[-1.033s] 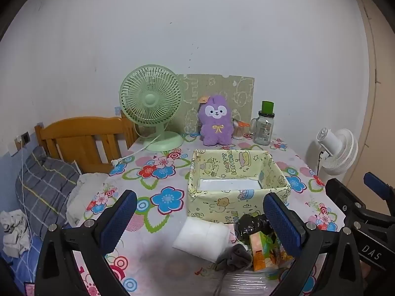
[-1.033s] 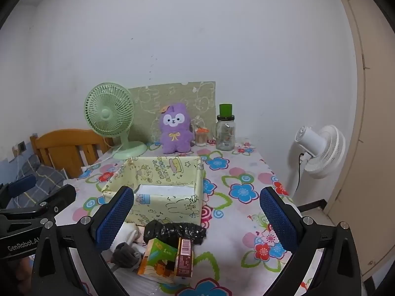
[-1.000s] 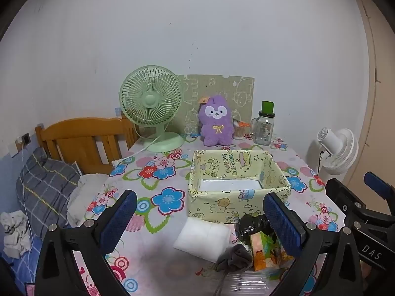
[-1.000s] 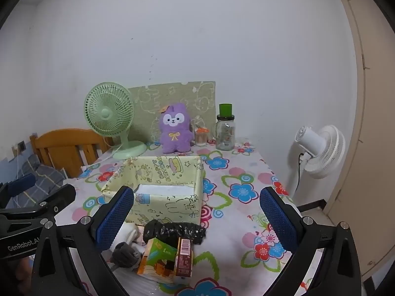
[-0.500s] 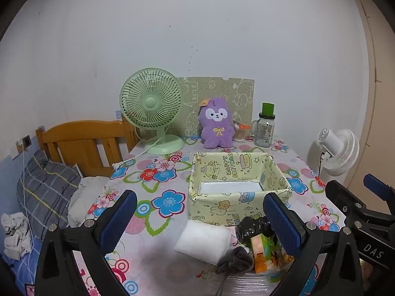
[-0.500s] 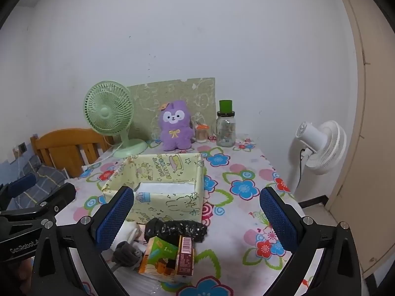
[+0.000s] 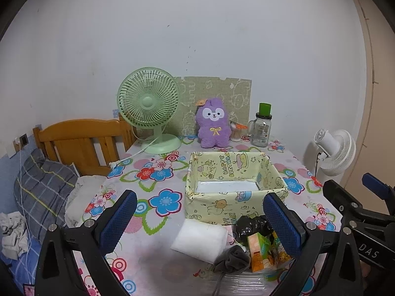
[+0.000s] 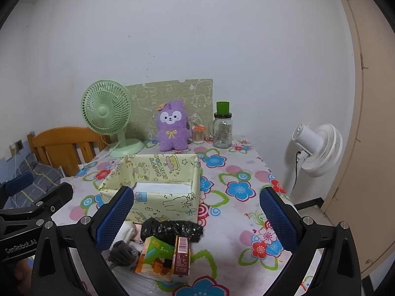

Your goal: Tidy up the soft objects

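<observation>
Tools spread wide, left tool (image 7: 200,219) and right tool (image 8: 195,218) empty above white pad (image 7: 200,239) near table's (image 7: 158,266) front edge.

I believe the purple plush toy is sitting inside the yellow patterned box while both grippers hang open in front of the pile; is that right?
Not quite: the purple plush toy stands on the table behind the yellow patterned box, by the back wall, not inside it. The left wrist view shows this. Both the left gripper and right gripper do hang open.

White wall (image 7: 197,37); wooden headboard (image 7: 79,138) left; white floor fan (image 8: 318,148), beige door (image 8: 365,123) right; floral tablecloth (image 8: 237,190).
</observation>
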`<act>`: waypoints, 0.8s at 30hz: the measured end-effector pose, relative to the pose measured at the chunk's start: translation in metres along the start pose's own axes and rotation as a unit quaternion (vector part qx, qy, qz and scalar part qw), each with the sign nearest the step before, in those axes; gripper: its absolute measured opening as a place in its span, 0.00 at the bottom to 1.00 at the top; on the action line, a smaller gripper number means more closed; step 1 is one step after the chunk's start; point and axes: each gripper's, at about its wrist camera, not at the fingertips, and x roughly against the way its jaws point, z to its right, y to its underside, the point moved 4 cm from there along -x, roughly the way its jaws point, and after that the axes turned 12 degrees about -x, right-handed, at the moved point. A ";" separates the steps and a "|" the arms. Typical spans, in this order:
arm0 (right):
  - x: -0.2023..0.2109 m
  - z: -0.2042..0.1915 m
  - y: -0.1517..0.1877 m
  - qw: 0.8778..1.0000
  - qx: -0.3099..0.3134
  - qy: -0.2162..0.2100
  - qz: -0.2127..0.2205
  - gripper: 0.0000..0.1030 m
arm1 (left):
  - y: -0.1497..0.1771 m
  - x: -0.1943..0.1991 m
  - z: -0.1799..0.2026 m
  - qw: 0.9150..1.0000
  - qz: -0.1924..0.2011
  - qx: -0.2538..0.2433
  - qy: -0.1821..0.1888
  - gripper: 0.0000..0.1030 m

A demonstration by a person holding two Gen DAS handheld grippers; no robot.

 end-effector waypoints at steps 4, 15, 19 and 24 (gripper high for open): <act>0.001 -0.002 0.000 1.000 0.002 -0.003 0.002 1.00 | 0.001 -0.003 -0.001 1.000 -0.004 0.002 -0.004 1.00; 0.003 -0.003 -0.001 1.000 0.002 -0.003 0.002 1.00 | 0.003 -0.004 0.000 1.000 -0.004 0.004 -0.010 1.00; 0.003 -0.004 -0.001 1.000 0.004 -0.003 0.001 1.00 | 0.005 -0.004 0.000 1.000 -0.007 0.003 -0.010 1.00; 0.003 -0.004 -0.002 1.000 0.004 -0.002 0.002 1.00 | 0.004 -0.005 0.002 1.000 -0.008 0.002 -0.010 1.00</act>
